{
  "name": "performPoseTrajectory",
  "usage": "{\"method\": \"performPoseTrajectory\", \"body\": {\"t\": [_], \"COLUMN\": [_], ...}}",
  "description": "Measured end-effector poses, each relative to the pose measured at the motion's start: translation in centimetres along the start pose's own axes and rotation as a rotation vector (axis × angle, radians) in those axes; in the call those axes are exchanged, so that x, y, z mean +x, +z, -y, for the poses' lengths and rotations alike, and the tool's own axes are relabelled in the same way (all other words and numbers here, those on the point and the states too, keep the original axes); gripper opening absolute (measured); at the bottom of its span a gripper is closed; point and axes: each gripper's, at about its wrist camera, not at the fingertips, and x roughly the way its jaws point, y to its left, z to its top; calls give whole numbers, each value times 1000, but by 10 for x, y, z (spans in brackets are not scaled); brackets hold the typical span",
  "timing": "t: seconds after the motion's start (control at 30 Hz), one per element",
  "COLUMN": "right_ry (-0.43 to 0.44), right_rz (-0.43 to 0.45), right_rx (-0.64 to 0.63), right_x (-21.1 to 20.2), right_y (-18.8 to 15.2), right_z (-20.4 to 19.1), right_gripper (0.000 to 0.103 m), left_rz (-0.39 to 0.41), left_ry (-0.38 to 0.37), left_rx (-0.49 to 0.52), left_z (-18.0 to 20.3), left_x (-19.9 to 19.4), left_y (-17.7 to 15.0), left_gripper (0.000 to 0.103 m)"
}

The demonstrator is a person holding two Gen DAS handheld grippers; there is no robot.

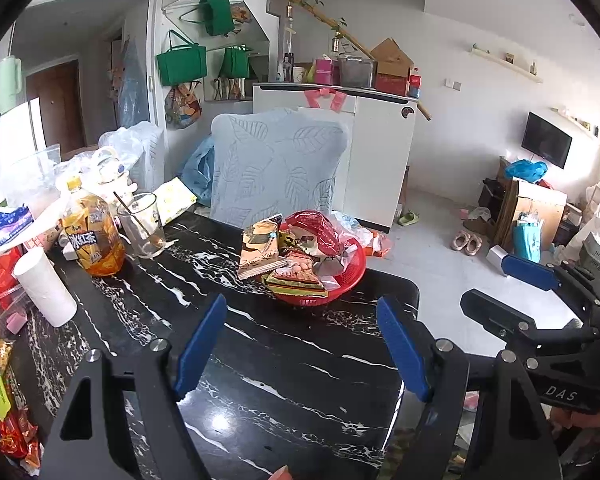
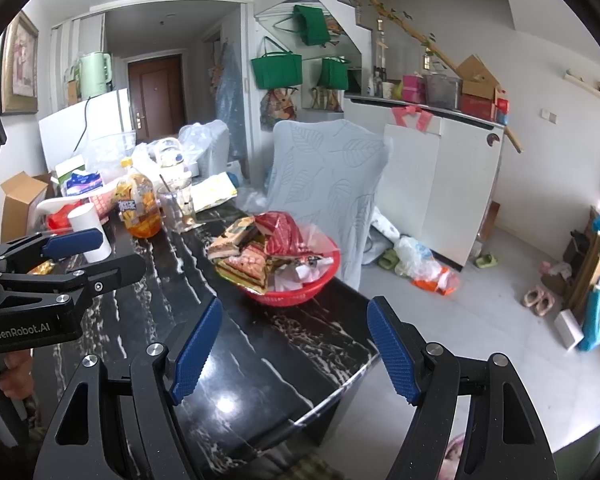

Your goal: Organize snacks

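Snacks (image 1: 296,256) heaped in red basket (image 1: 352,276), packets pointing various ways | both tools wide open, empty

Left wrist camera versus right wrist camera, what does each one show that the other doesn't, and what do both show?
Only the left wrist view shows the wall TV and snack packets at the table's left edge. Only the right wrist view shows the framed picture and an open cardboard box. Both show the red basket heaped with snack packs, the iced tea bottle, the glass, the white cup, and both open grippers, left gripper and right gripper, over the black marble table.
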Motion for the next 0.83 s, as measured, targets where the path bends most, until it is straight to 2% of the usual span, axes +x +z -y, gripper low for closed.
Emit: {"method": "performPoseTrajectory", "body": {"t": [0.23,0.43,0.67,0.83], "right_ry": [-18,-27,-33,-33], "right_rz": [7,1,-2,-1], "right_rx": [11,15,23,31], "right_x": [-3,-2,-5,-9], "right_y": [0,-2,-5,-8], "right_z": [3,3,5,6], "right_gripper": [78,78,78,78], "left_rz": [-6,-1,-3,-25], "left_ry": [2,34,27,-8], "left_rx": [12,29,34,24], "left_z": [1,3,5,5], "left_x": [1,1,1,6], "left_y": [0,0,-1,-3], "left_gripper": [77,77,77,77]}}
